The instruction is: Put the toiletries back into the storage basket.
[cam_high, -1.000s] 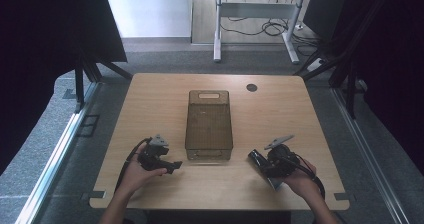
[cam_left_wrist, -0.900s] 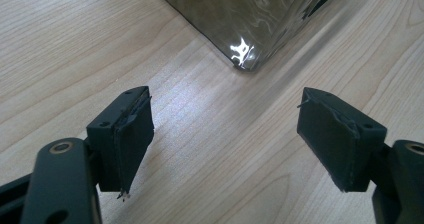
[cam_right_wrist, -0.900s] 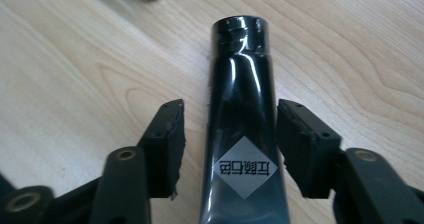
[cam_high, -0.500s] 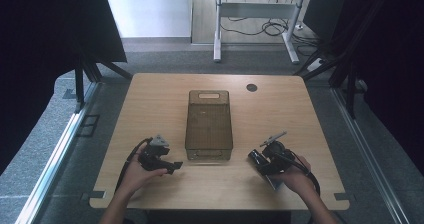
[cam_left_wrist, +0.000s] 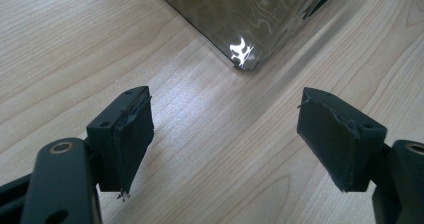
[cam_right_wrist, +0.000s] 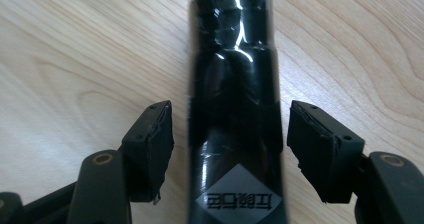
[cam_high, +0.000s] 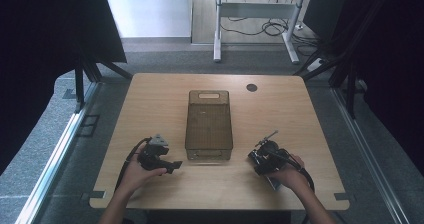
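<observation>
1. Black glossy cylindrical bottle lies on the wooden desk near its right front corner, ungripped between the right gripper's just-widened jaws.
2. Smoky translucent plastic bin at mid-desk looks empty; left gripper gapes wide, holding nothing.

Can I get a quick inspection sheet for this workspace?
Surface: light wooden table, round cable hole at its far side.
Job's things: glossy black cylindrical bottle lies between the right claw's jaws, pads apart from it; jaws have just been opening. Smoky translucent plastic bin mid-table.
Clutter: nothing seen.
Grippers: left claw open, nothing between its jaws, pointing at a bin corner.
Cables: black cable trails from the left claw; loose cords on the floor beyond.
Surroundings: grey carpet, white desk frame, dark curtains.
</observation>
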Demonstrator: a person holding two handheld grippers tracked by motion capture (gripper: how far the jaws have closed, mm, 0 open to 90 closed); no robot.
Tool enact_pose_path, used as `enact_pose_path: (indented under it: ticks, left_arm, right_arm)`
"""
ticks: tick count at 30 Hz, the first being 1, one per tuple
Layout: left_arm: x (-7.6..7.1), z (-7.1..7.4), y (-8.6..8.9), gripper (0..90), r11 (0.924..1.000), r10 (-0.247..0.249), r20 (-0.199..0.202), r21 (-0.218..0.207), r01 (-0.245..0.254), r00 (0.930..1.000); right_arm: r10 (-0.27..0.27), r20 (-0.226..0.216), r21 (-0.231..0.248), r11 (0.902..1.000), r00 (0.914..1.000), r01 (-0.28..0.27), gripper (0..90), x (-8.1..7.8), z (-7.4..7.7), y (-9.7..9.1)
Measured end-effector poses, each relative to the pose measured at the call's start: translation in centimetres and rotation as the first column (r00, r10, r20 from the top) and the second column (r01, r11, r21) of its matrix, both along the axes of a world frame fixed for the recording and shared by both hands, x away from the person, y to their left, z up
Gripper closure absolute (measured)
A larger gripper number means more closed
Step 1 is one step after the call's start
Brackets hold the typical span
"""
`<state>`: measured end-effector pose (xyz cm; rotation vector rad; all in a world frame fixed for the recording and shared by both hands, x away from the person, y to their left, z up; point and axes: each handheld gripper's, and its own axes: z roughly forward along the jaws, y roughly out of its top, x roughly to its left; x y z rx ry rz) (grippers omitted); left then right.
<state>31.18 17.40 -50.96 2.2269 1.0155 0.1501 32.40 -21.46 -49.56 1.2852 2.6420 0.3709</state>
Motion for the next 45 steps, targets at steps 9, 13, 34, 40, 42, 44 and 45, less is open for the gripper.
enact_pose_path:
  ticks: [9, 13, 34, 40, 42, 44, 45]
  left_arm:
    - [0.0, 0.0, -0.1, 22.9, 1.0, -0.002, 0.001, 0.005, 0.002, 1.0]
    - [0.0, -0.1, -0.2, 22.9, 1.0, 0.0, -0.003, 0.006, 0.0, 1.0]
    - [-0.1, -0.1, -0.4, 22.9, 1.0, -0.001, -0.005, 0.007, 0.002, 1.0]
    - [-0.1, -0.2, -0.4, 22.9, 1.0, -0.001, -0.006, 0.008, 0.001, 1.0]
    - [-0.1, -0.2, -0.5, 22.9, 1.0, -0.005, -0.007, 0.008, 0.005, 1.0]
    - [-0.1, -0.3, -0.5, 22.9, 1.0, -0.004, -0.008, 0.009, 0.005, 1.0]
    - [-0.1, -0.3, -0.6, 22.9, 1.0, 0.0, -0.008, 0.005, 0.0, 1.0]
  right_arm:
    - [-0.003, -0.041, -0.019, 0.9998, 0.9992, 0.002, 38.5, 0.2, -0.8, 0.0]
    - [-0.008, -0.045, -0.019, 0.9998, 0.999, 0.007, 42.9, 0.3, -0.7, -0.2]
    - [-0.003, -0.086, 0.058, 0.9983, 0.9963, 0.008, 45.0, 0.6, 0.0, -0.8]
    - [-0.006, -0.081, 0.099, 0.9949, 0.9967, 0.014, 45.2, 0.8, 1.1, -1.0]
    - [-0.008, -0.081, 0.123, 0.9922, 0.9967, 0.018, 45.2, 0.8, 1.6, -1.1]
    - [-0.014, -0.08, 0.14, 0.9898, 0.9967, 0.025, 45.2, 0.8, 2.1, -1.2]
    - [-0.015, -0.077, 0.146, 0.989, 0.9969, 0.026, 45.2, 0.9, 2.4, -1.2]
